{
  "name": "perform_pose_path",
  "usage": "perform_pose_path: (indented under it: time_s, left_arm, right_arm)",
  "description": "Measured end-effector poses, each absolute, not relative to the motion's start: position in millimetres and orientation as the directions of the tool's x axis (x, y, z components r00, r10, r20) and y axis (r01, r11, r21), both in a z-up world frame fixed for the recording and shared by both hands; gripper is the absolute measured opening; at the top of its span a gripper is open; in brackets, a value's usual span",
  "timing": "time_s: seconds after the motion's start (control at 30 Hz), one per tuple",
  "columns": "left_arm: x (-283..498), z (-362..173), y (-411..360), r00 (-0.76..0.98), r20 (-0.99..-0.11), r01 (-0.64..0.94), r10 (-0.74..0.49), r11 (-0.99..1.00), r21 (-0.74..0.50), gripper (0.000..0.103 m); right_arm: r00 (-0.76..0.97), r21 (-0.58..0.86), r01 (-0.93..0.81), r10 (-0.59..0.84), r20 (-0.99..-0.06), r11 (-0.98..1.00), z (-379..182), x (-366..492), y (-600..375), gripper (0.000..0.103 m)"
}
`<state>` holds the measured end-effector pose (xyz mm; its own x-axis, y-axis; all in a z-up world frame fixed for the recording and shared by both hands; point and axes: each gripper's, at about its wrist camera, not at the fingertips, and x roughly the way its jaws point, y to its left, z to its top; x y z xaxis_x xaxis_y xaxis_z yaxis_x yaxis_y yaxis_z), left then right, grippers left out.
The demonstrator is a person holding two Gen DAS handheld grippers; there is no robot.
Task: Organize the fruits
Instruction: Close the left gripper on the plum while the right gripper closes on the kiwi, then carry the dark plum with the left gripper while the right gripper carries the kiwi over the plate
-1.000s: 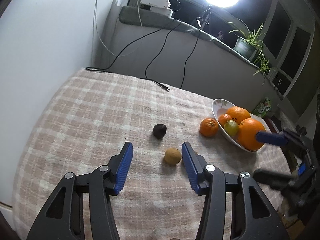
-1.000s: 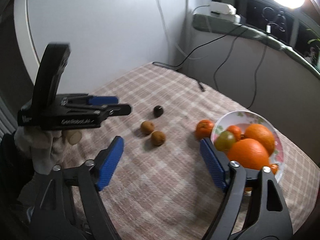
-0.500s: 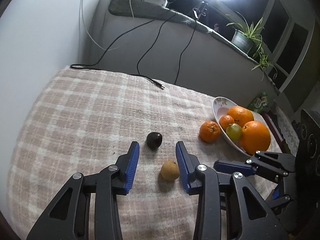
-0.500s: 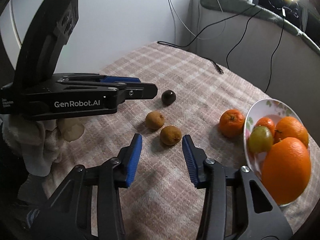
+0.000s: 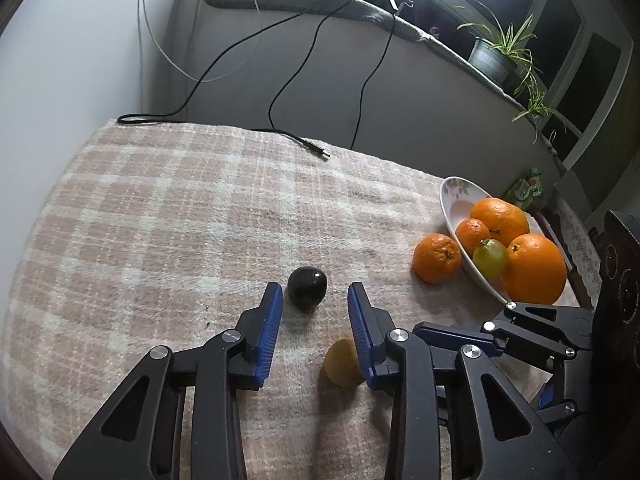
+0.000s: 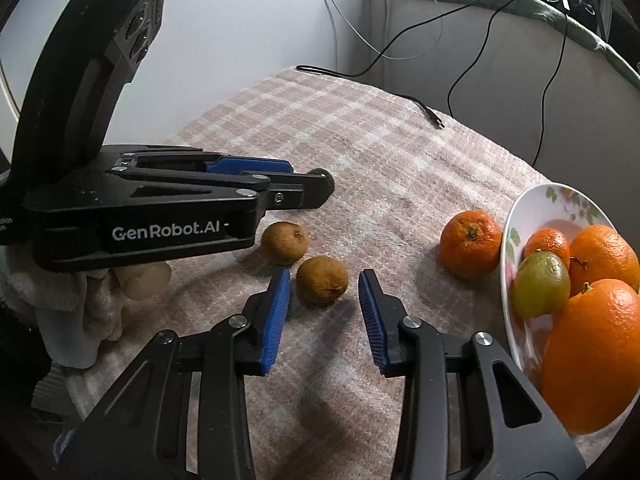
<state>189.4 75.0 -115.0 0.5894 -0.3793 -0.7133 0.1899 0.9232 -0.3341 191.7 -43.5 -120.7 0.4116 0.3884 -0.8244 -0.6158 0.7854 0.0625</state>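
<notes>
Black angular gripper frames, silver screws, ribbed blue fingers point(image 5: 272, 332), white "GenRobot.AI" lettering on left gripper point(image 6: 312, 184), white cloth glove point(image 6: 72, 312)

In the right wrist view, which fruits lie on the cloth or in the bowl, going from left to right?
Brown fruit → second brown fruit → loose mandarin on the cloth → green fruit in the bowl → large orange.

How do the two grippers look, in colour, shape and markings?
Both are black plastic with triangular cut-outs and silver screws. The left gripper and the right gripper each have two fingers lined with ribbed blue pads. Seen from the right wrist camera, the left gripper's body bears white lettering "GenRobot.AI" and a tall black housing on top. No cables show on them. A white cloth-like covering sits under it.
</notes>
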Motion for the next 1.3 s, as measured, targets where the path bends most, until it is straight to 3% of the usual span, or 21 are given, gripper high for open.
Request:
perform_pose_path:
  time_s: [0.23, 0.3, 0.4, 1.3]
  left_arm:
    - [195.0, -119.3, 73.3, 0.579, -0.722, 0.186, -0.378, 0.924, -0.335, 0.026]
    - [195.7, -119.9, 73.1, 0.579, -0.723, 0.184, -0.377, 0.924, -0.334, 0.024]
    - [196.3, -120.7, 73.0, 0.581, -0.725, 0.180, -0.371, 0.927, -0.330, 0.019]
    - [183.5, -92.5, 55.9, 0.629, -0.675, 0.209, -0.386, 0.920, -0.332, 0.019]
  right_arm:
    - [0.399, 0.059, -0.622, 0.381, -0.834, 0.781, -128.9, 194.6, -39.8, 0.038]
    - [0.400, 0.054, -0.625, 0.379, -0.834, 0.778, -128.9, 194.1, -38.6, 0.030]
    - [0.399, 0.053, -0.626, 0.378, -0.835, 0.778, -127.6, 193.7, -38.9, 0.030]
    - [0.477, 0.104, -0.588, 0.448, -0.757, 0.802, -69.5, 172.9, -92.3, 0.029]
